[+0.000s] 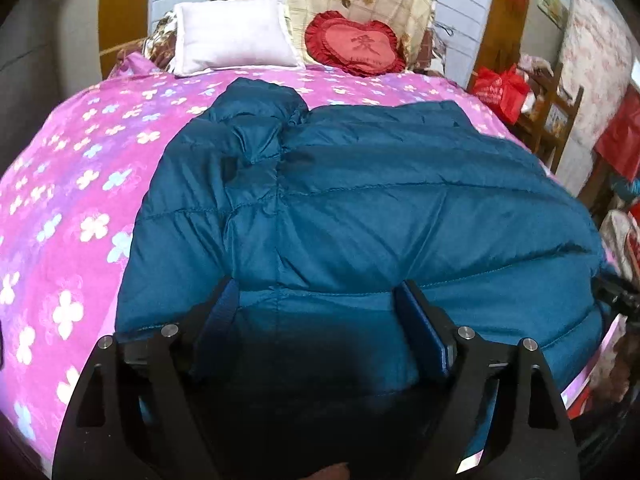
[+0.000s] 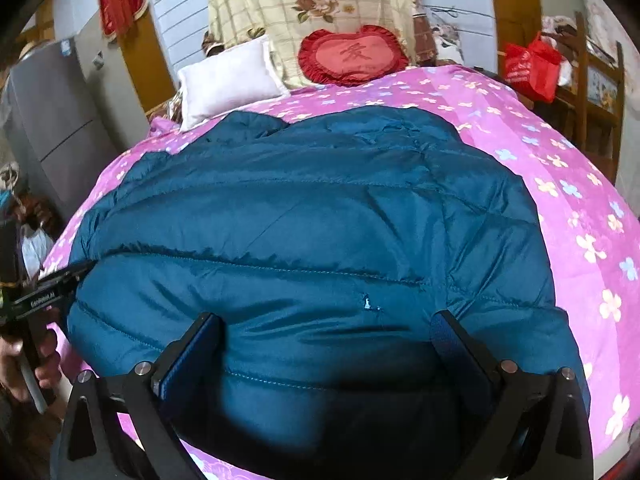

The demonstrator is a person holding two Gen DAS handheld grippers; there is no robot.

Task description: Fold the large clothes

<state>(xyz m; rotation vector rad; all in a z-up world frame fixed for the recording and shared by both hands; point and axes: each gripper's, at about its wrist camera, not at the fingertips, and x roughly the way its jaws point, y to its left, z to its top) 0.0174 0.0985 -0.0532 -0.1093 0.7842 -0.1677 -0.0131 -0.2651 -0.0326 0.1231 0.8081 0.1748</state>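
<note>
At bed's near edge, teal quilted puffer jacket (image 1: 360, 200) lies spread. Left gripper (image 1: 316, 304) and right gripper (image 2: 328, 332) straddle hem, jaws spread, ungrasped. Next: pinch hem, fold toward pillows.

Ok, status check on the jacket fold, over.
Left gripper open, right gripper open, both straddling near edge. Blue puffer jacket flat on pink bedspread. Nothing in the way.

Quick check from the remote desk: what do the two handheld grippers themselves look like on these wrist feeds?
Both match: the left gripper and right gripper have black angular frames with triangular cut-outs, silver round bolt heads, and flat jaws faced with dark blue pads. In the right wrist view the left unit shows from the side, black with small white lettering, too blurred to read, in a bare hand. No cables visible.
</note>
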